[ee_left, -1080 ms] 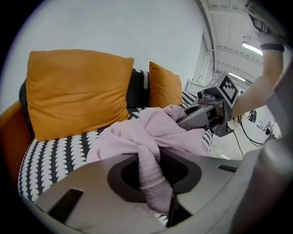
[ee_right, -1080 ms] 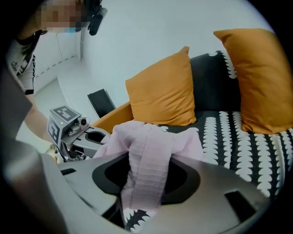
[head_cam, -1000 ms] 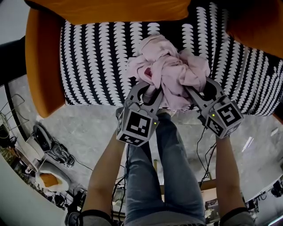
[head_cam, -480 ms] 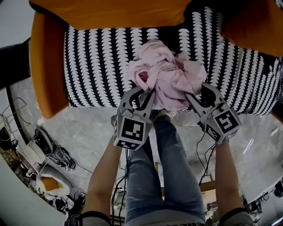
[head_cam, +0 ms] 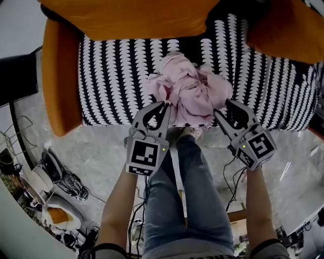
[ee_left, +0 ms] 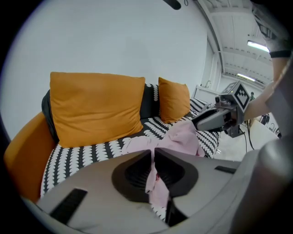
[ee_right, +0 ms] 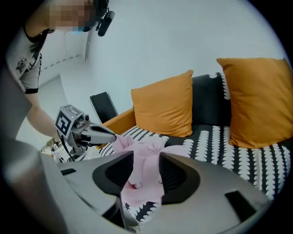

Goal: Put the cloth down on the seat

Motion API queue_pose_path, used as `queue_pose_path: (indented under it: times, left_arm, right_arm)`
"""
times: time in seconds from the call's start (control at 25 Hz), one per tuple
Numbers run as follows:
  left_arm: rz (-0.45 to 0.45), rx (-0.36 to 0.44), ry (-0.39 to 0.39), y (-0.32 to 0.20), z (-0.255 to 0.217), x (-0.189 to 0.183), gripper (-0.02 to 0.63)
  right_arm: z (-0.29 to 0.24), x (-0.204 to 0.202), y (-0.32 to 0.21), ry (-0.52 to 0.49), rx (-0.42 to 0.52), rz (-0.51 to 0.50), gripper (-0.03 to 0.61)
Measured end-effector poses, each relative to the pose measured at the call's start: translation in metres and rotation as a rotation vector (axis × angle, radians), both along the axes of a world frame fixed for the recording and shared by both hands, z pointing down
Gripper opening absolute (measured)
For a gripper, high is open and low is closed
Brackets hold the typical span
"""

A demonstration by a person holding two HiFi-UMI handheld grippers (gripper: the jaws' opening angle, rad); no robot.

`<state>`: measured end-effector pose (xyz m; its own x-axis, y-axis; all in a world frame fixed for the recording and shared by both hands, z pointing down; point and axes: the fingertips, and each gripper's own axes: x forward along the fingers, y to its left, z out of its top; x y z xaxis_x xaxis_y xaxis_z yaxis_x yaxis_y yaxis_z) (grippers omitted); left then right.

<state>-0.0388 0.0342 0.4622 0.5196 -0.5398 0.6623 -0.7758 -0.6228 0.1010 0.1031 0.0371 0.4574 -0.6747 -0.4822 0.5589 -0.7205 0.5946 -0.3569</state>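
Observation:
A crumpled pink cloth point(head_cam: 190, 91) bunches over the front part of the black-and-white patterned seat point(head_cam: 116, 76). My left gripper point(head_cam: 164, 105) is at the cloth's near left edge, its jaws nearly together with a fold of pink cloth point(ee_left: 183, 137) pinched between them. My right gripper point(head_cam: 221, 109) is at the near right edge, with its jaws set wider. A thick wad of cloth point(ee_right: 142, 176) fills the gap between those jaws. In the left gripper view the right gripper point(ee_left: 206, 119) reaches into the cloth from the right.
Orange cushions point(head_cam: 126, 15) line the back of the sofa, and an orange armrest point(head_cam: 58, 86) bounds the seat on the left. The person's jeans-clad legs point(head_cam: 187, 192) stand at the seat's front edge. Cables and clutter point(head_cam: 55, 177) lie on the marble floor at the left.
Both grippers have carried the cloth a little farther in over the seat's front edge. The bundle now sits more on the seat and hangs less past the edge.

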Motion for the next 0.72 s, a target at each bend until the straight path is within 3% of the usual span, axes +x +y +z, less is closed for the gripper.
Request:
queue_pose_path:
  times: [0.4, 0.72]
  left_arm:
    - [0.038, 0.047, 0.036, -0.001, -0.040, 0.003, 0.025]
    - [0.066, 0.114, 0.140, -0.007, -0.096, 0.029, 0.021]
  right_arm:
    - [-0.067, -0.016, -0.018, -0.089, 0.121, 0.043, 0.097]
    - [-0.105, -0.021, -0.024, -0.106, 0.175, 0.033, 0.066]
